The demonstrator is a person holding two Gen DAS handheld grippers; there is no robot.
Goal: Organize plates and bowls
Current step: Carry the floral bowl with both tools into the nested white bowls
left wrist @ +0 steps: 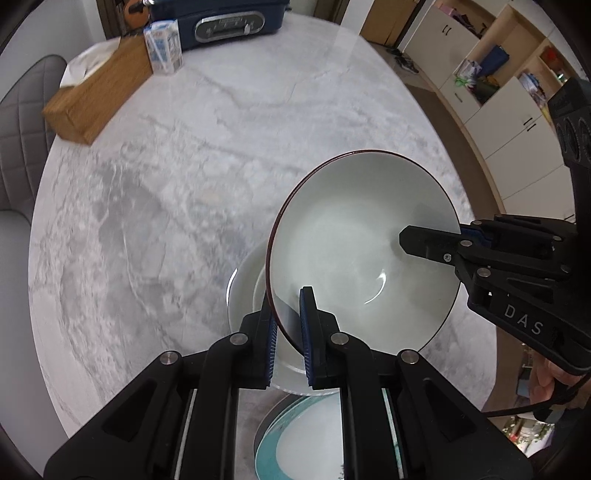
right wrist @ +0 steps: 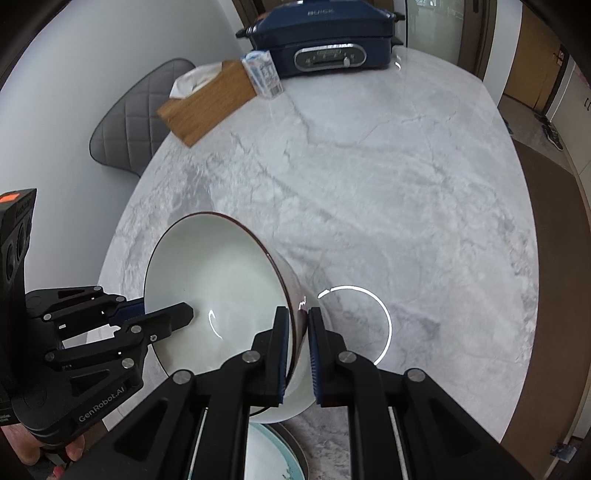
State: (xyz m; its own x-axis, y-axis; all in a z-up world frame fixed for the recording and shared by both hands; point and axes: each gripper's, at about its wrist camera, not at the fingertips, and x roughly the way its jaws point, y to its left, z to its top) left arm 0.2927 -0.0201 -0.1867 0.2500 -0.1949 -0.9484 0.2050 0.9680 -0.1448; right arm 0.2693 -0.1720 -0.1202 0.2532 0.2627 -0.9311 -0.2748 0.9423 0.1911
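A white bowl with a dark red rim [left wrist: 354,251] is held tilted above the marble table by both grippers; it also shows in the right wrist view [right wrist: 221,295]. My left gripper [left wrist: 288,332] is shut on its near rim, and shows from the side in the right wrist view [right wrist: 162,314]. My right gripper [right wrist: 298,347] is shut on the opposite rim, and shows in the left wrist view [left wrist: 436,240]. A second white bowl [left wrist: 243,291] sits on the table under it. A teal-rimmed plate [left wrist: 295,439] lies below the grippers; it also shows in the right wrist view [right wrist: 269,454].
A wooden tissue box [left wrist: 99,96], a small carton [left wrist: 164,46] and a blue electric grill [left wrist: 221,18] stand at the table's far side. A grey chair [left wrist: 18,122] is at the left. Cabinets and shelves [left wrist: 509,110] are at the right. The marble table [right wrist: 369,184] edge curves near.
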